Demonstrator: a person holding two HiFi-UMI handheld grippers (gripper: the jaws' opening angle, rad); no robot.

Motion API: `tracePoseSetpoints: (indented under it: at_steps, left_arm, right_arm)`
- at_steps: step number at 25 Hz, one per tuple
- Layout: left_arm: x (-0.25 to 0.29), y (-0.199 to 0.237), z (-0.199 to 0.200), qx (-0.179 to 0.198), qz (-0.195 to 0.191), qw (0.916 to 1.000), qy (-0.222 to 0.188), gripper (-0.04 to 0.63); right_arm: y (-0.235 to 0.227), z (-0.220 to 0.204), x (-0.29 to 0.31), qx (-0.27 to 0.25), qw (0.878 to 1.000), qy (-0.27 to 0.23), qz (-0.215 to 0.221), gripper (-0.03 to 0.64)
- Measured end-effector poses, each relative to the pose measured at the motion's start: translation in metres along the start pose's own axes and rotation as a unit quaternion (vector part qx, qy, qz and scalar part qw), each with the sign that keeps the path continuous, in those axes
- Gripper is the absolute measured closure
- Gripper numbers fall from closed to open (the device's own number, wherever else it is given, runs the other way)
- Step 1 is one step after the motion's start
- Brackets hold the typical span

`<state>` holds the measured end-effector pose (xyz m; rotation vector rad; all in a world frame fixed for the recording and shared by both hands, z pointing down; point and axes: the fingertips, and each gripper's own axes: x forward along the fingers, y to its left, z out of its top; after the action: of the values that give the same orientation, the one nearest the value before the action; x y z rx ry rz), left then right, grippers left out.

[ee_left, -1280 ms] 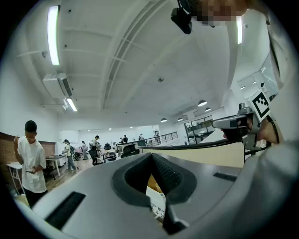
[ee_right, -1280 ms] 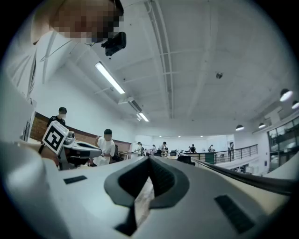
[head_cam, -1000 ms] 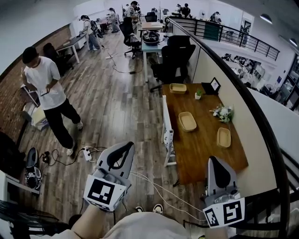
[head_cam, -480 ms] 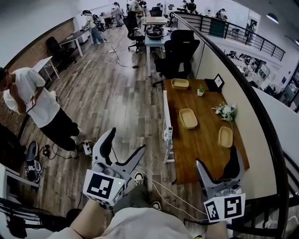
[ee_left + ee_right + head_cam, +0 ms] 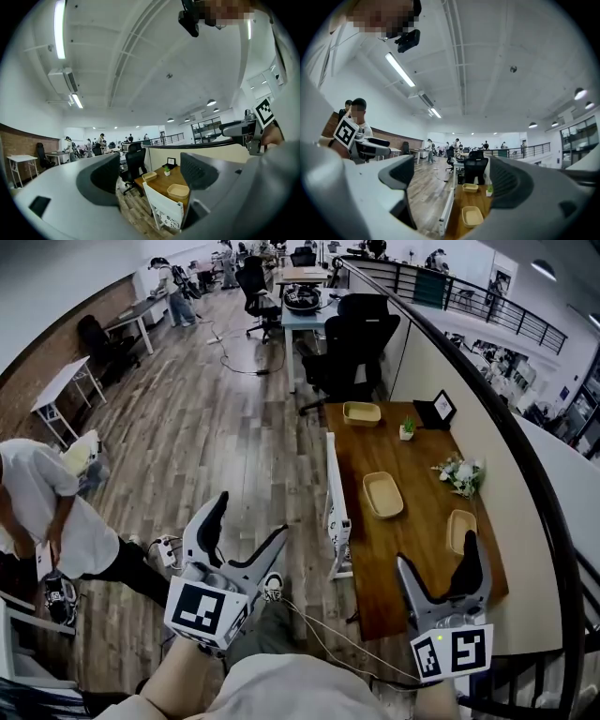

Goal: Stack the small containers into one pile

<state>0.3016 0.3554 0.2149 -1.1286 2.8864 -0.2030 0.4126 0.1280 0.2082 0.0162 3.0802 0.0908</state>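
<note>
Ahead, wooden table (image 5: 422, 517), containers (image 5: 382, 495), plank floor (image 5: 234, 427)

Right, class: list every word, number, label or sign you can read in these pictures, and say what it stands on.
No readable text anywhere.
Cubes on the left gripper and right gripper: black-and-white square patterns only, no letters.
The small frame on the desk: too small to read.
The white panel beside the desk: dark print, blurred.

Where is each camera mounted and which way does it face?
Head view: on the head, steeply down at floor and desk; shows left gripper, right gripper, left forearm.
Left gripper view: on that gripper, level, between open jaws toward desk; right gripper at right.
Right gripper view: likewise; left gripper at left.
All share desk and containers.
</note>
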Motion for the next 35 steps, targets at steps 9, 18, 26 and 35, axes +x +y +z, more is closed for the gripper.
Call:
tracePoseSetpoints:
  at_steps: [9,18,26,35]
  left_arm:
    - [0.118,0.110,-0.011,-0.006,-0.039,0.9992,0.011,0.209]
    - [0.218,0.228,-0.028,-0.015,-0.056,0.9981,0.020,0.209]
    - [0.270,0.291,-0.037,-0.014,-0.049,0.9985,0.018,0.209]
    - [0.350,0.289,-0.062,-0.025,-0.089,0.9950,0.040,0.209]
  right_arm:
    - [0.004,-0.009,0.147,-0.001,0.999,0.034,-0.037,0.117]
    - [0.017,-0.012,0.294,-0.013,0.997,0.051,-0.059,0.117]
    - [0.019,-0.022,0.369,-0.023,0.996,0.059,-0.068,0.117]
    - [-0.027,-0.059,0.418,-0.011,0.991,0.094,-0.097,0.117]
